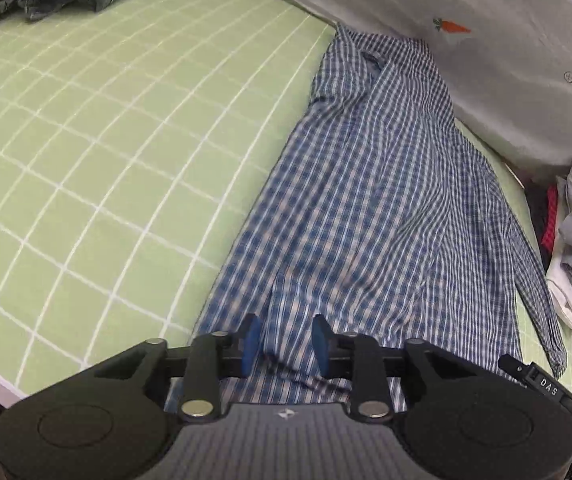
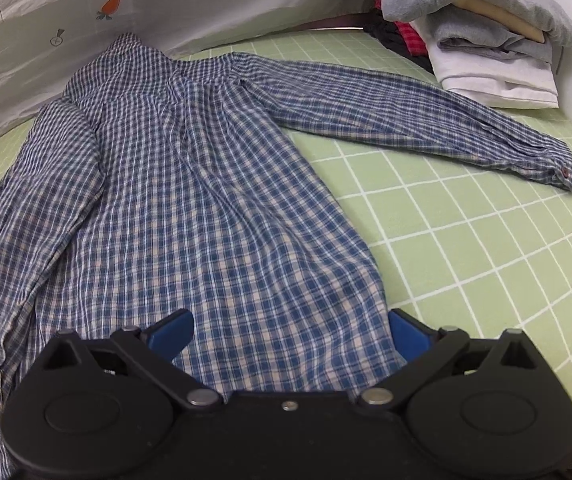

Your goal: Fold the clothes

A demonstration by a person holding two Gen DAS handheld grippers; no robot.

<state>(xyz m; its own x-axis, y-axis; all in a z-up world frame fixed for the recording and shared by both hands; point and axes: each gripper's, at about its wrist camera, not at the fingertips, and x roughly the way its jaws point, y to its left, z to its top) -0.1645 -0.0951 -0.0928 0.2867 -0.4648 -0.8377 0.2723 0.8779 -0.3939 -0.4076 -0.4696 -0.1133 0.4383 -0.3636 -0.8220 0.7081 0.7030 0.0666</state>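
Both wrist views look low along the shared plaid shirt [image 1: 365, 208] from its hem

The left black plastic two-finger gripper [image 1: 286, 340] had blue pads [image 1: 250, 343], silver pivot screws and a ribbed grey centre plate bearing a small white emblem. A black strap at its right read "DAS". The right black plastic gripper [image 2: 289, 336] had blue pads [image 2: 172, 334], matching silver screws and round side discs.

My left claw [image 1: 286, 340] sits low at the near edge with its blue fingers [image 1: 250, 342] a narrow gap apart. My right claw [image 2: 289, 338] is also low and near, fingers [image 2: 172, 334] spread wide.
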